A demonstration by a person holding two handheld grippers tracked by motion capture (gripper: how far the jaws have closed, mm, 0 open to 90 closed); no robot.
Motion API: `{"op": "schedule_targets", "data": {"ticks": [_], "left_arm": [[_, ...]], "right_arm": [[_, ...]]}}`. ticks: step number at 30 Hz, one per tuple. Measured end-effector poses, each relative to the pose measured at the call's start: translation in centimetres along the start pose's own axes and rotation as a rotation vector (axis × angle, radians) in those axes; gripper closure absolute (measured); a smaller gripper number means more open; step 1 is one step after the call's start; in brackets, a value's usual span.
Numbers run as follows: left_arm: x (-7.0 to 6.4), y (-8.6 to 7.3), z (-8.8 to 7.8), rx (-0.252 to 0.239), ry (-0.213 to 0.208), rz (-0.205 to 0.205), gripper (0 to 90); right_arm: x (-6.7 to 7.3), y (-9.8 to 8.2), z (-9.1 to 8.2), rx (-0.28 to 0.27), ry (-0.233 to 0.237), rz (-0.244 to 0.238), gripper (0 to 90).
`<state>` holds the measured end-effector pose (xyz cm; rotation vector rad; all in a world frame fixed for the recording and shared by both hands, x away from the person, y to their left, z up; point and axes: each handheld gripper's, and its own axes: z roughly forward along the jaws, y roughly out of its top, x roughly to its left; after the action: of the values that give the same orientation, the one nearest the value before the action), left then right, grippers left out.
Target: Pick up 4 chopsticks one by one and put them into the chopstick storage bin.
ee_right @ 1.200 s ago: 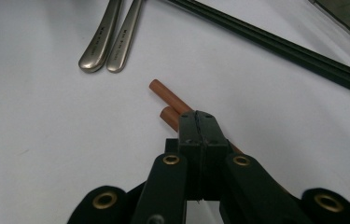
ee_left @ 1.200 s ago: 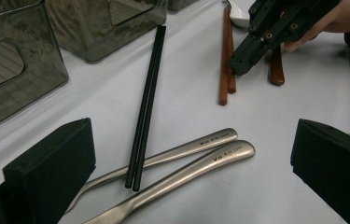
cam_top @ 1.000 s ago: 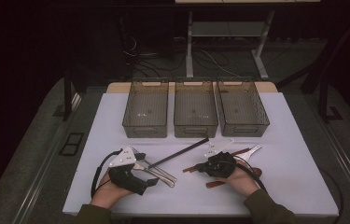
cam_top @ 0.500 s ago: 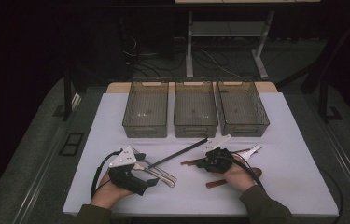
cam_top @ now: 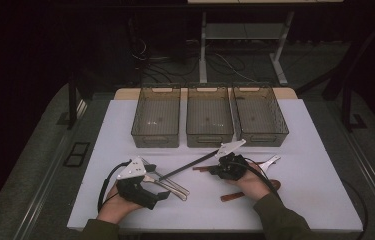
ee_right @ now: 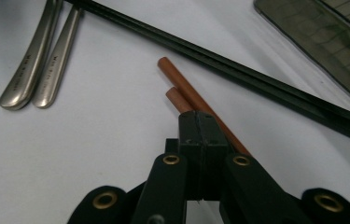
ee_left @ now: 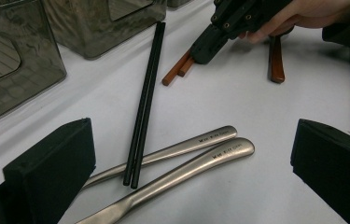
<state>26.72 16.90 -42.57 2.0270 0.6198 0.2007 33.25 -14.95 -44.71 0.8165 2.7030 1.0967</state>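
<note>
The brown chopsticks [ee_right: 196, 99] lie as a pair on the white worktop [cam_top: 320, 200], just beside the long black chopsticks [ee_left: 144, 93]. The right gripper [ee_right: 199, 122] is seen with its fingers clenched tight together over the pair; whether a stick is pinched cannot be told. Both sticks should be caught together near mid-length and lifted level. The left gripper [ee_left: 191, 163] is held released over the steel handles [ee_left: 186, 151], near the three trays [cam_top: 210, 117].

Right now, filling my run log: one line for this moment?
right gripper: shut over brown chopsticks | left gripper: open above metal handles | trays: empty
</note>
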Motion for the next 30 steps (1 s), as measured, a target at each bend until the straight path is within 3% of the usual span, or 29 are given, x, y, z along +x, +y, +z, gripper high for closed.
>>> {"op": "schedule_targets", "data": {"ticks": [10,14,21,25,30], "left_arm": [[0.0,0.0,0.0,0.001,-0.002,-0.001,0.0],[0.0,0.0,0.0,0.001,-0.001,-0.001,0.0],[0.0,0.0,0.0,-0.002,0.001,-0.006,0.0],[-0.1,0.0,-0.1,-0.001,0.0,-0.005,0.0],[-0.1,0.0,0.0,-0.002,-0.001,-0.005,0.0]], "right_arm": [[-0.5,0.0,-0.2,-0.006,-0.007,0.014,89.9],[-0.6,0.1,-0.9,-0.034,0.011,0.023,89.8],[-1.1,-0.1,-3.9,-0.082,0.023,0.035,83.2],[-2.8,-1.0,-6.5,-0.1,-0.028,0.058,82.5],[-4.4,-2.0,-8.1,-0.101,-0.076,0.095,86.7]]}}
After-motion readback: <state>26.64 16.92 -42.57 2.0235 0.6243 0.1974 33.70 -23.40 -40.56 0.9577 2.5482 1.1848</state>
